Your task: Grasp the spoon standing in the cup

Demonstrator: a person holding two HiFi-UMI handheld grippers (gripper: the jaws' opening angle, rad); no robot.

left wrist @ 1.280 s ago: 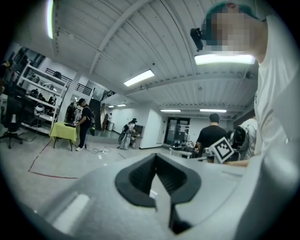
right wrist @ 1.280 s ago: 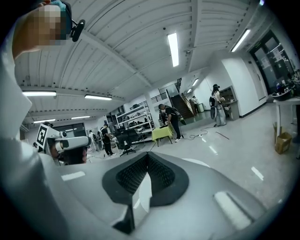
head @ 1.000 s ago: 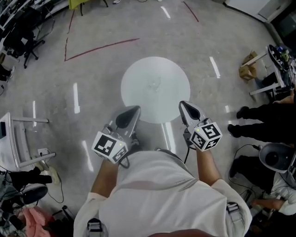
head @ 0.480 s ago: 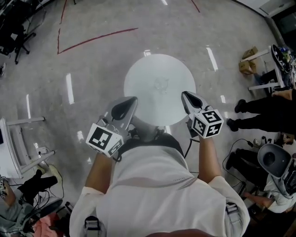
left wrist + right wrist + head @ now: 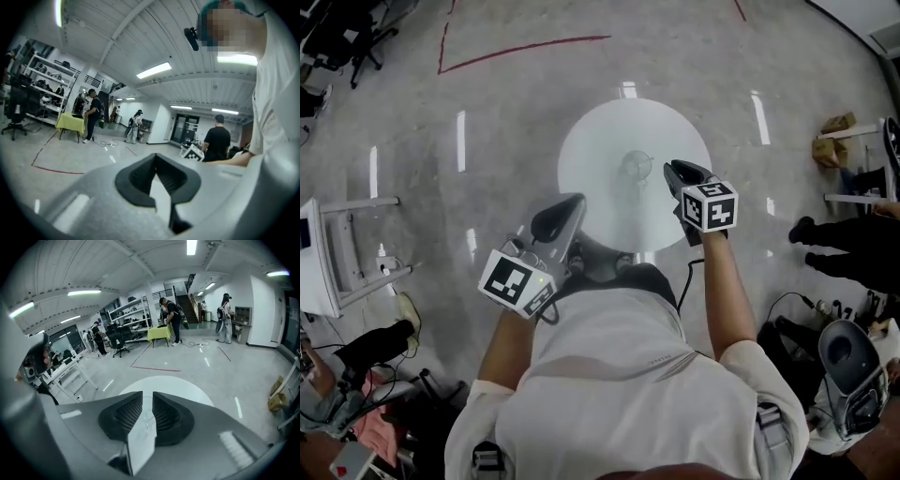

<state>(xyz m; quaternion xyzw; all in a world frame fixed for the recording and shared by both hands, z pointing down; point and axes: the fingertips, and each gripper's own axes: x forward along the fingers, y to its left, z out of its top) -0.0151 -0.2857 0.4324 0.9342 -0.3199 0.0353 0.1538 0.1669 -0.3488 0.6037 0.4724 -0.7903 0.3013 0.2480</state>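
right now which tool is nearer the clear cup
The right tool, over the round white table beside the clear cup; the left tool hangs at the table's edge.

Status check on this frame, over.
Left gripper shut, held back. Right gripper open, empty, just short of cup. Spoon too faint to see. Path clear.

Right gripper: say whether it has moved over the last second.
Yes. The right gripper has gone forward, from the near edge of the table to over it, close to the cup.
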